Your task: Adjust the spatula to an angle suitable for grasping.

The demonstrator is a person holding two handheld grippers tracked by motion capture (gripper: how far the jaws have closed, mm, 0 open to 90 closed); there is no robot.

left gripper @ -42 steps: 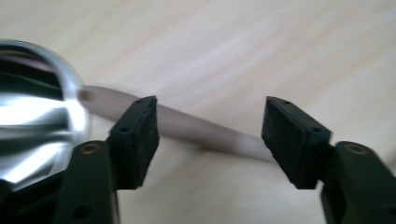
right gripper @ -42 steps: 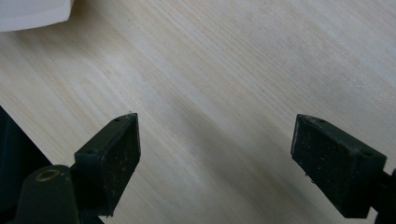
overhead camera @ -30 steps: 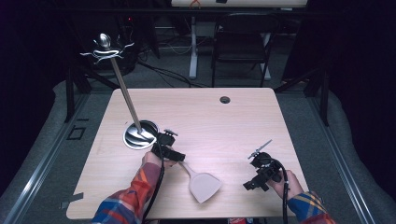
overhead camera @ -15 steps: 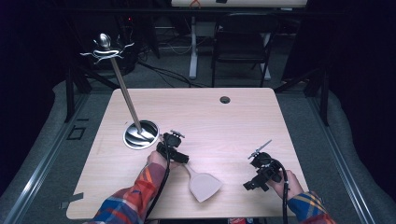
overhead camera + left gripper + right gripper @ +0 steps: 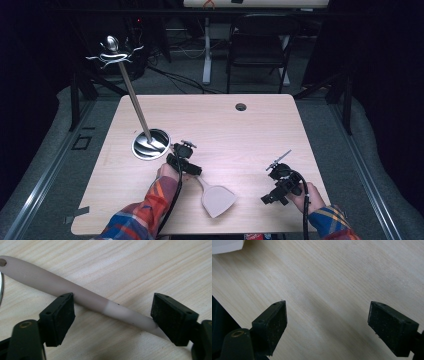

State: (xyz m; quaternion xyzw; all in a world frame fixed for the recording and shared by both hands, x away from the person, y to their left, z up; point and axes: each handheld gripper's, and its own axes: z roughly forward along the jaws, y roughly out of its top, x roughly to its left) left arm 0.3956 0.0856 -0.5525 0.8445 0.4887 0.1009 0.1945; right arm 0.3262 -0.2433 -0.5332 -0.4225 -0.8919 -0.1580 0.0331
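The left tool [image 5: 112, 315] sits low over a pale spatula [image 5: 216, 197] on the wooden bench [image 5: 250, 130], jaws spread wide with the handle [image 5: 75, 293] running slantwise across the gap. In the left gripper view the left pad appears to touch the handle's near side, while the right pad overlaps its thin end; neither is clamped. The step in hand looks like a pick-up of the spatula by its handle. To do it well, the tool should turn so the pads face the handle squarely, since closing across a slanted shaft may roll it or push it along the bench. The spatula's blade lies near the front edge, between the two hands. The right tool [image 5: 327, 327] hovers open over bare wood at the front right, well apart from the spatula. The nearest thing to a container is a metal stand [image 5: 150, 144] at the left: a round base, a tall rod and curled hooks on top, all bare.
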